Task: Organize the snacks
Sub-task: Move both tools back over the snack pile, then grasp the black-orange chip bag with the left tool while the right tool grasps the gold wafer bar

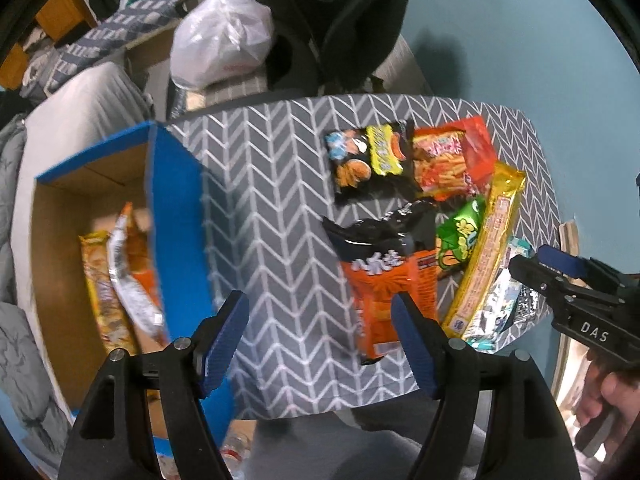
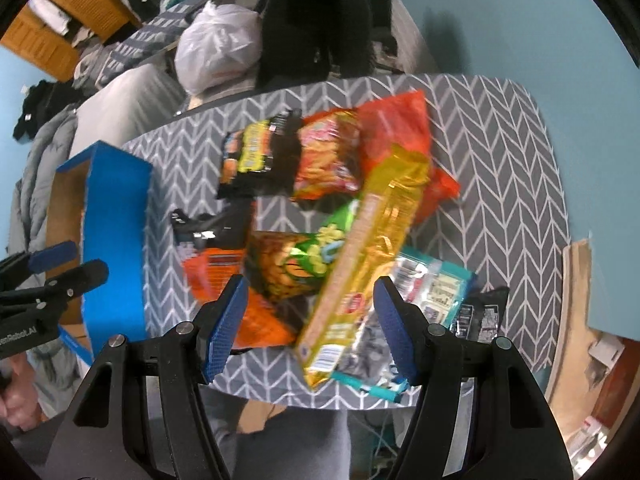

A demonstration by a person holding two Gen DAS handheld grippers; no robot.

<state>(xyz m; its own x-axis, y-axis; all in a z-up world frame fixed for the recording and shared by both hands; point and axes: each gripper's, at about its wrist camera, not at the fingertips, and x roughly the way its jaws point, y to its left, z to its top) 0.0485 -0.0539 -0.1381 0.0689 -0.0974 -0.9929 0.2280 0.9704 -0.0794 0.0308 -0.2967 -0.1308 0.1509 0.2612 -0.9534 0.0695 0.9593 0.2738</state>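
Snacks heaped on right half of my herringbone-cloth table (image 1: pixel 272 184): long yellow packet (image 2: pixel 372 256) tilted across green bag (image 2: pixel 320 248), orange bag (image 1: pixel 384 292) with black top just beside, black-and-yellow bag (image 1: pixel 368 160) and red-orange bag (image 1: pixel 452 160) farther back, teal packet (image 2: pixel 436 288) under yellow one. Blue cardboard box (image 1: pixel 176 216) at table's left edge, several packets inside. My left gripper (image 1: pixel 320 336) spread wide, nothing between pads, above cloth near orange bag. My right gripper (image 2: pixel 308 320) likewise agape, empty, above yellow packet's near end.
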